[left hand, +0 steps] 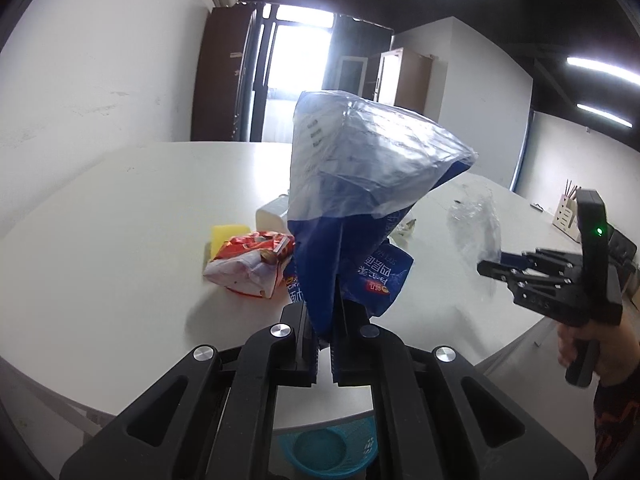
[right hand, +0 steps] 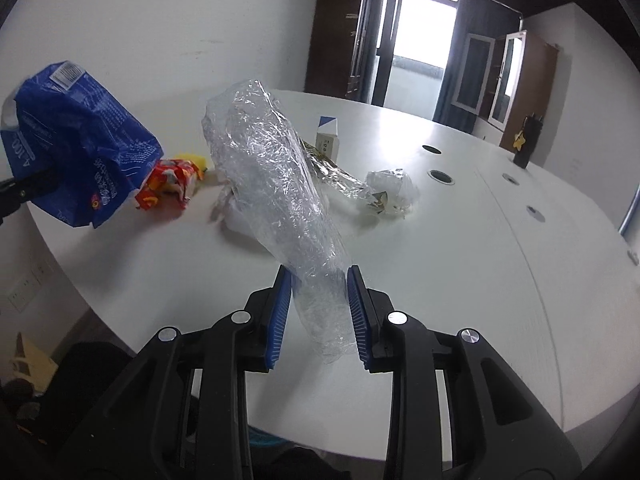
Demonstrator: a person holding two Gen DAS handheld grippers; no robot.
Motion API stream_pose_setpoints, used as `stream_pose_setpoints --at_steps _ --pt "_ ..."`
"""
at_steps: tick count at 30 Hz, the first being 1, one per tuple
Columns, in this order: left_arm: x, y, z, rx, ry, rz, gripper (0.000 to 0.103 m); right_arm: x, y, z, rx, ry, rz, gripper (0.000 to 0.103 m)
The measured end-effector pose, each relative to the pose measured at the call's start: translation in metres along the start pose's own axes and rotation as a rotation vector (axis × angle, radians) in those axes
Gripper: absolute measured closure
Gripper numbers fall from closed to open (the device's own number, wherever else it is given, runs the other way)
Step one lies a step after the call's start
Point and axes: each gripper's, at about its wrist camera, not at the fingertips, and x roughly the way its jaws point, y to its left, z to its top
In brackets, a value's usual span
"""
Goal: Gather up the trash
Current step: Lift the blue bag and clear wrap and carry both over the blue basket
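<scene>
- Left tool (left hand: 325,344): clamped on the blue bag (left hand: 360,208), held clear above the bench (left hand: 120,208), likely for dropping into the teal basket (left hand: 320,448) near, under the bench edge.
- Right tool (right hand: 316,316): pads pressing a clear wrap (right hand: 272,168), lifted off the bench.
- Left on the bench: red wrapper (left hand: 248,264), yellow sponge (left hand: 229,236), foil scrap (right hand: 384,192), small carton (right hand: 328,136).
- Hidden: the basket is mostly covered by the left tool; the blue bag hides what lies behind it; the wrap's contents are unclear.
</scene>
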Motion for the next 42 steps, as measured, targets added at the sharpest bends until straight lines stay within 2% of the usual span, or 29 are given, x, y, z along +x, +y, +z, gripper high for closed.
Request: stream_pose_setpoints --at_steps 6,12,17,23,27,35,38,42 --pt "-0.008 -0.009 -0.01 0.031 0.003 -0.011 0.1 -0.02 0.016 -0.024 0.081 -0.043 0.057 0.076" --pt "-0.012 -0.011 -0.025 0.055 0.032 -0.027 0.1 -0.033 0.028 -0.055 0.114 -0.022 0.118 0.076" --pt "-0.036 -0.013 -0.031 0.055 0.036 -0.079 0.1 -0.05 0.034 -0.067 0.136 -0.032 0.172 0.076" --pt "-0.053 -0.009 -0.057 0.056 0.062 -0.095 0.1 -0.067 0.04 -0.08 0.149 -0.034 0.208 0.076" --pt "-0.054 -0.006 -0.078 0.044 0.114 -0.116 0.1 -0.066 0.046 -0.096 0.151 -0.003 0.223 0.076" --pt "-0.028 -0.008 -0.111 0.063 0.243 -0.125 0.1 -0.057 0.055 -0.143 0.183 0.1 0.241 0.076" --pt "-0.01 -0.007 -0.128 0.06 0.291 -0.121 0.1 -0.046 0.065 -0.161 0.142 0.131 0.223 0.076" --pt "0.019 -0.01 -0.147 0.07 0.338 -0.083 0.1 -0.023 0.069 -0.178 0.158 0.188 0.234 0.076"
